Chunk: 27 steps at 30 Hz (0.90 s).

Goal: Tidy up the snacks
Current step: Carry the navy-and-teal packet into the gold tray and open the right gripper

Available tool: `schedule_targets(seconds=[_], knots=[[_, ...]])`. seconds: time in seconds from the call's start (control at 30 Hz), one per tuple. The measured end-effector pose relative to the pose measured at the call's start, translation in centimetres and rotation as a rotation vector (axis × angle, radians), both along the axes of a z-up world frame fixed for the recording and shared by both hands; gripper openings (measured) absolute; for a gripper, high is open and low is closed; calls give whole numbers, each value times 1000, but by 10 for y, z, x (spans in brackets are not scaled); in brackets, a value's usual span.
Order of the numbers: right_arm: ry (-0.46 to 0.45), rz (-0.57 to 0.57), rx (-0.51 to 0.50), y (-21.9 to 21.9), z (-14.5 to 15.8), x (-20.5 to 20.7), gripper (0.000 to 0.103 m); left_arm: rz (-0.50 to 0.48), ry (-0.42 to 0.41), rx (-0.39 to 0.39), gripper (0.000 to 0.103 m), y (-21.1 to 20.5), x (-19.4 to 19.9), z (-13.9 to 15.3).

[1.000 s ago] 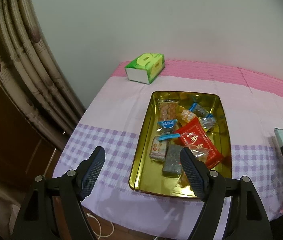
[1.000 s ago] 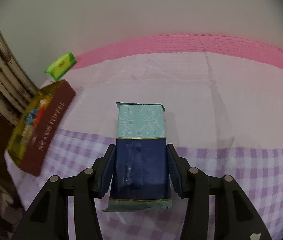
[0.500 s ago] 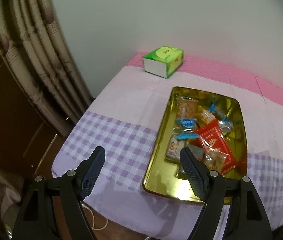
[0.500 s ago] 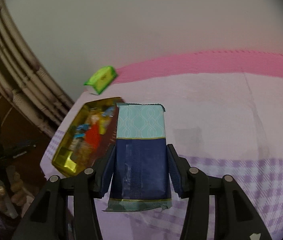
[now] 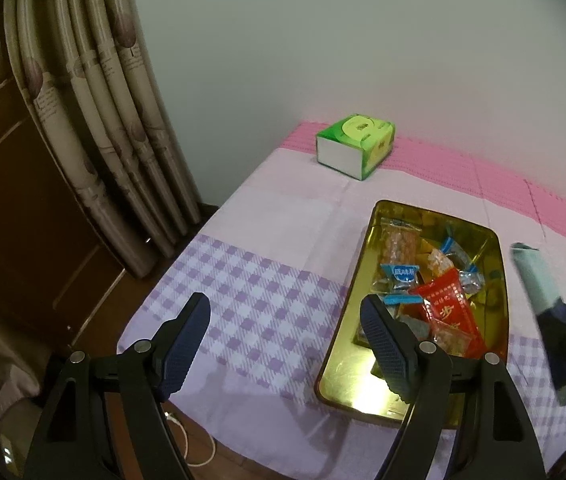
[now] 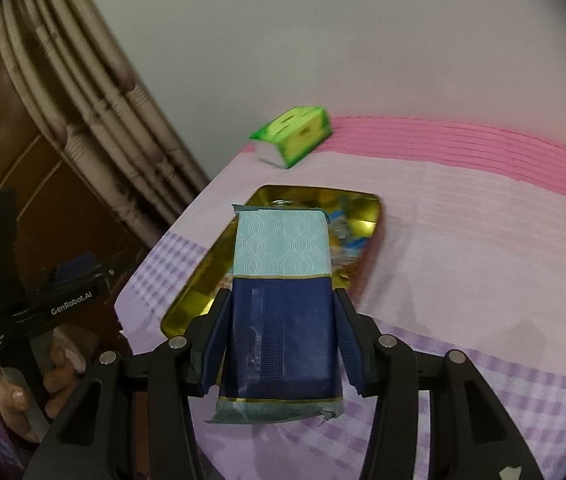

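Note:
My right gripper (image 6: 281, 320) is shut on a navy and light-teal snack packet (image 6: 281, 276), held above the cloth just in front of the gold tin (image 6: 187, 304). In the left wrist view that packet (image 5: 533, 276) shows blurred at the right edge, beside the gold tin (image 5: 337, 364), which holds several wrapped snacks, among them a red packet (image 5: 449, 310) and a blue-labelled sweet (image 5: 401, 273). My left gripper (image 5: 285, 338) stands open and empty over the checked cloth at the tin's near left corner. In the right wrist view the left gripper's body (image 6: 39, 308) is at the left, held by a hand.
A green tissue box (image 5: 355, 146) sits at the table's far left corner, near the wall. Curtains (image 5: 95, 128) and a brown wooden panel lie left of the table edge. A white cable (image 5: 199, 452) lies on the floor below the near edge. The pink and purple checked cloth (image 5: 267, 292) covers the table.
My right gripper has carried the packet leftwards and up, to the gold tin. The left gripper has drifted left, so the tin now sits further right in its view.

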State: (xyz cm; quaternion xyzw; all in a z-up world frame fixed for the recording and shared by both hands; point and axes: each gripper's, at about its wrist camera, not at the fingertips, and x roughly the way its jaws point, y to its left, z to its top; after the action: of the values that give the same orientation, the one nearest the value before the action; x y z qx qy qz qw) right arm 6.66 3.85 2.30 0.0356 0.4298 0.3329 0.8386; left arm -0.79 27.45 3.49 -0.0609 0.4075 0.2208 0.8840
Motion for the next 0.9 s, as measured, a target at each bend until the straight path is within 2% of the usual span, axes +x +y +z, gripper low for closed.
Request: schedule_targets(seconds=[0.17,0.3,0.5,0.9], knots=[[19,22,-13,28,-13,10,47,-11,7,-14,78,1,2,-3],[35,29,-31,40,-24,15,47,-24,24,7,78,-2,5,-6],[51,29,-51,52,-37,23,47,-53,36,21,78,-6,9,-9],[77,22,-65,63,-49,34,47,-70,50,-15,78,-5,11,-12]])
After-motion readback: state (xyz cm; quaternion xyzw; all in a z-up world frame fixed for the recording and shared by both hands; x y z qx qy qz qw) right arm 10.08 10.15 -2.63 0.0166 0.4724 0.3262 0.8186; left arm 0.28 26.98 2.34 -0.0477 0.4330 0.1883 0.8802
